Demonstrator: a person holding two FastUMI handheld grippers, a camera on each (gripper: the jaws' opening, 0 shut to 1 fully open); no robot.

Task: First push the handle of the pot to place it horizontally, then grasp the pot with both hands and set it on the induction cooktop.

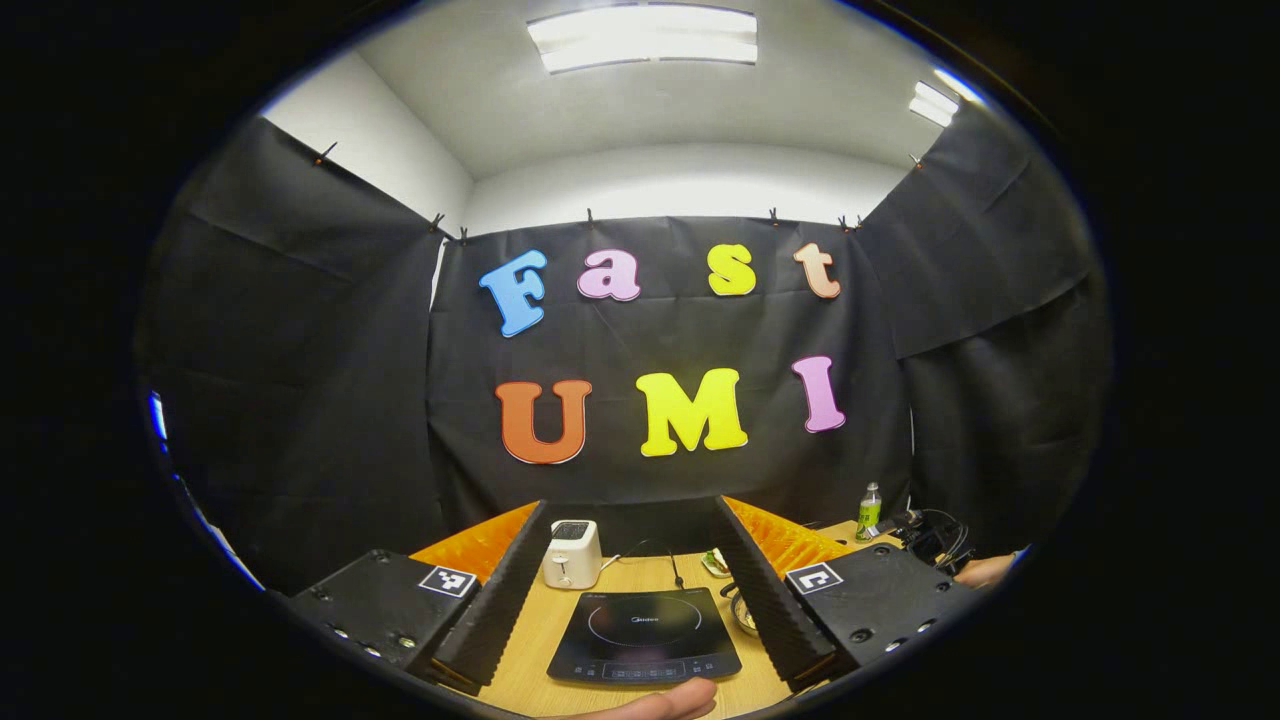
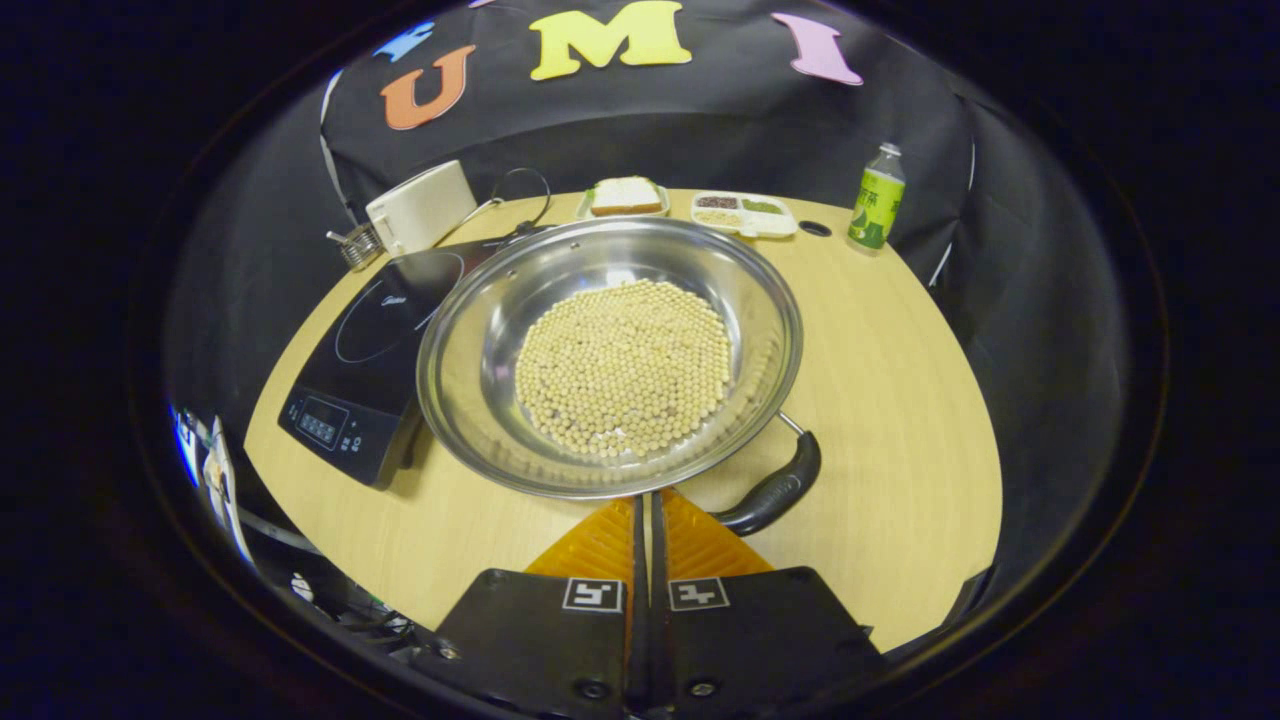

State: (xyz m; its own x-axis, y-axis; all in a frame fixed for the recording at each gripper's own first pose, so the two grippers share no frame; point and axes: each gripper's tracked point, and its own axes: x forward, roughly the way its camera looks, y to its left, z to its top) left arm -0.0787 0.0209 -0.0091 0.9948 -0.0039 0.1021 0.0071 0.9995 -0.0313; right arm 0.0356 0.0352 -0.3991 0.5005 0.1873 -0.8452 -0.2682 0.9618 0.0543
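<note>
now the pot [image 2: 480, 340] holds pale beans [image 2: 625, 365], right tool [image 2: 648, 510] closed together, left tool [image 1: 630, 590] wide.

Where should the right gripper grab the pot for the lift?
Probably the black handle: it sticks out low from the pot at the near right and curves toward the right gripper, whose fingers are now together at the near rim. Come from the near side, fingers across its width. The rim is thin and the bowl holds beans, so keep it level.

One pot [image 2: 480, 340], one cooktop [image 2: 370, 370], one toaster [image 2: 420, 208], one bottle [image 2: 876, 196], two trays [image 2: 745, 215].
</note>
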